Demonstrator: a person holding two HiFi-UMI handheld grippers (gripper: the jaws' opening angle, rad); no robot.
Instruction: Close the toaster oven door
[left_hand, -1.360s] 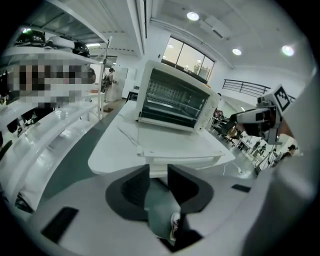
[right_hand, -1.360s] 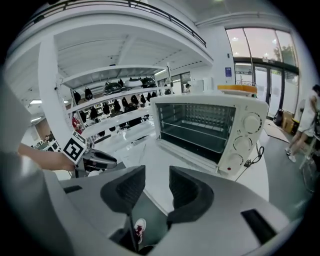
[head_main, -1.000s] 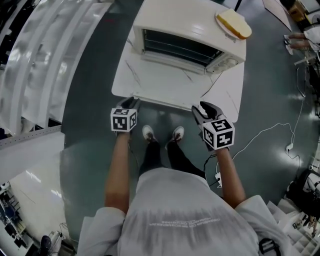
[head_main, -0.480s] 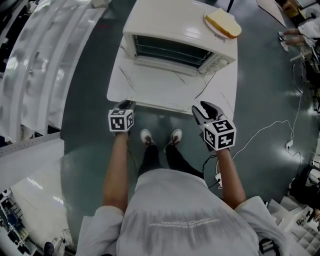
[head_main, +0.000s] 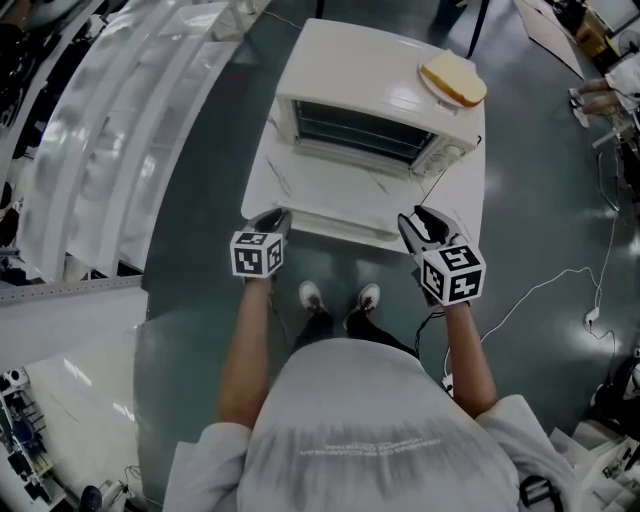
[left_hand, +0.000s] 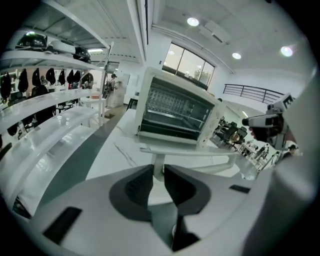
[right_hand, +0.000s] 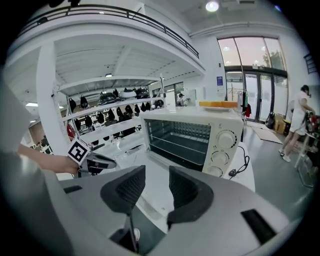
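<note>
A white toaster oven (head_main: 370, 95) stands on a white table (head_main: 462, 205) with its door (head_main: 345, 190) folded down flat toward me. My left gripper (head_main: 272, 220) is at the door's front left corner. In the left gripper view its jaws (left_hand: 158, 176) are closing around the left post of the door handle (left_hand: 190, 151), and the pads touch the post on both sides. My right gripper (head_main: 428, 225) hovers open at the table's front right edge, holding nothing. The oven's dark cavity (right_hand: 182, 137) faces that gripper (right_hand: 156, 186).
A plate with a slice of bread (head_main: 455, 80) sits on the oven's top. A black power cord (head_main: 440, 178) runs off the table at the right. White shelving (head_main: 120, 130) lines the left side. My shoes (head_main: 340, 297) are just below the table edge. A person (right_hand: 300, 120) stands far right.
The left gripper has moved up to the door's front left corner and its jaws have narrowed on the handle post. The right gripper has stayed near the table's front right edge.
</note>
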